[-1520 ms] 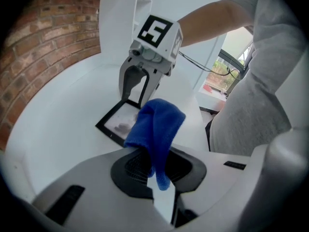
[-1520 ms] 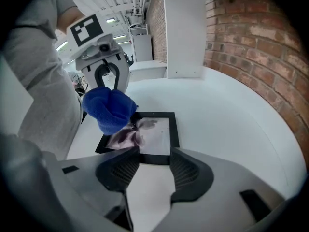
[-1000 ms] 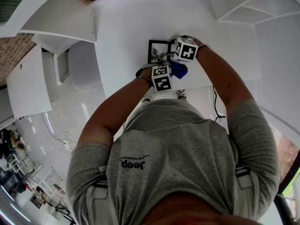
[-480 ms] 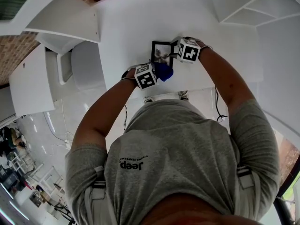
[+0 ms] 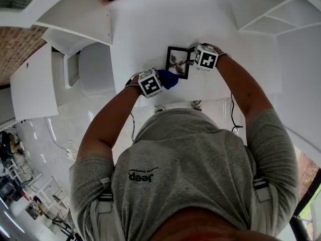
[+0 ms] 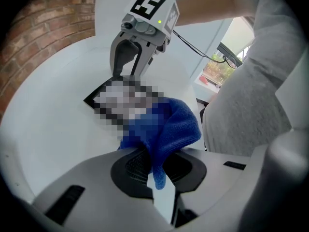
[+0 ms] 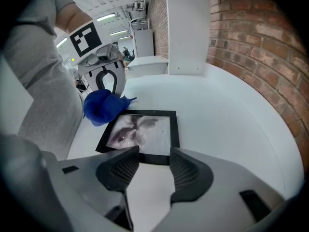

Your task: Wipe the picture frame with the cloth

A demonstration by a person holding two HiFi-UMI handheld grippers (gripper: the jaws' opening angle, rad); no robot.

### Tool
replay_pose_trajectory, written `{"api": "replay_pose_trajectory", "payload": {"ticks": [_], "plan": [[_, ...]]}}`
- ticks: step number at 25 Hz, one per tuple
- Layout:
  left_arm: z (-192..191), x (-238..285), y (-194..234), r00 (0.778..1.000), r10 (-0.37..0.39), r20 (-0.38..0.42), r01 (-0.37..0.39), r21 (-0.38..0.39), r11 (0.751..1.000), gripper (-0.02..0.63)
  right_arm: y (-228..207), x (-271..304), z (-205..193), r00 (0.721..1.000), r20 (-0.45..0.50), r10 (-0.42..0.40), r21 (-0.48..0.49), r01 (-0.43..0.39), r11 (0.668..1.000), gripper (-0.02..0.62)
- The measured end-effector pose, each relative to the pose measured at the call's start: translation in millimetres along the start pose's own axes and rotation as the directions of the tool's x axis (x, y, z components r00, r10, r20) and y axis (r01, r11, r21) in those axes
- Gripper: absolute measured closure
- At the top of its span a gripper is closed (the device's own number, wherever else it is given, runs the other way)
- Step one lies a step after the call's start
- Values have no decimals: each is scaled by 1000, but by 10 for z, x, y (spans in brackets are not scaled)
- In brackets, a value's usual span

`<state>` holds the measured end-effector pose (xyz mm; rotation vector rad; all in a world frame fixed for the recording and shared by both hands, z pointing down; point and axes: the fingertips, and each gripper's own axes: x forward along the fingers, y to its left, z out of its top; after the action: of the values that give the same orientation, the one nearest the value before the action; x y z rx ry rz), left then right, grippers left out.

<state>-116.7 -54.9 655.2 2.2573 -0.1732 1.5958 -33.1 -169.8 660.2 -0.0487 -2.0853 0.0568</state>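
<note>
**Blue cloth pinched at the frame's edge, right gripper spread**

Head view: the picture frame [image 5: 177, 62] lies flat on the white surface [image 5: 150, 24], a narrow black border round a pale print with a dark smudged shape. The left gripper [image 5: 161, 80] comes in from the frame's lower left with the bunched blue cloth [image 5: 169, 79] at its tip. The cloth touches the frame's near left corner. The right gripper [image 5: 191, 59] sits against the frame's right side.

Left gripper view: the left gripper [image 6: 155, 166] has its jaws pressed together on a fold of the cloth [image 6: 176, 122]. One tail hangs down between the pads, and the rest bulges forward as a soft fleecy wad. The wad rests on the near end of the picture frame [image 6: 94, 99], whose print is covered by a mosaic patch. Across the frame, the right gripper [image 6: 129, 76] points down at its far edge with the jaws apart.

Right gripper view: the right gripper [image 7: 154, 164] has its jaws spread with nothing pinched. The near black edge of the picture frame [image 7: 140, 132] lies just past the jaw tips and in line with the gap. The glass shows a grey-purple blotch like a flower on white. The cloth [image 7: 102, 108] sits rounded at the far left corner, overlapping it, with the left gripper [image 7: 107, 83] behind it. The surface [image 7: 217, 110] runs back to a brick wall [image 7: 260, 42].
</note>
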Motion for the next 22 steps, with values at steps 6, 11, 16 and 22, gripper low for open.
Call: {"api": "replay_pose_trajectory", "payload": {"ticks": [6, 11, 16, 22], "plan": [[-2, -12, -12, 1000, 16, 23, -16, -10, 1000, 548, -13, -10, 11, 1000, 4, -17, 6, 17, 1000, 405], [-30, -104, 55, 994, 70, 85, -67, -33, 997, 549, -4, -20, 1, 999, -10, -37, 28, 37, 999, 408], [-90, -429, 173, 972, 133, 196, -102, -160, 982, 549, 6, -196, 205, 991, 77, -109, 30, 107, 994, 387], [6, -1173, 361, 870, 265, 416, -141, -305, 942, 549, -30, -823, 609, 935, 306, -181, 180, 130, 975, 419]]}}
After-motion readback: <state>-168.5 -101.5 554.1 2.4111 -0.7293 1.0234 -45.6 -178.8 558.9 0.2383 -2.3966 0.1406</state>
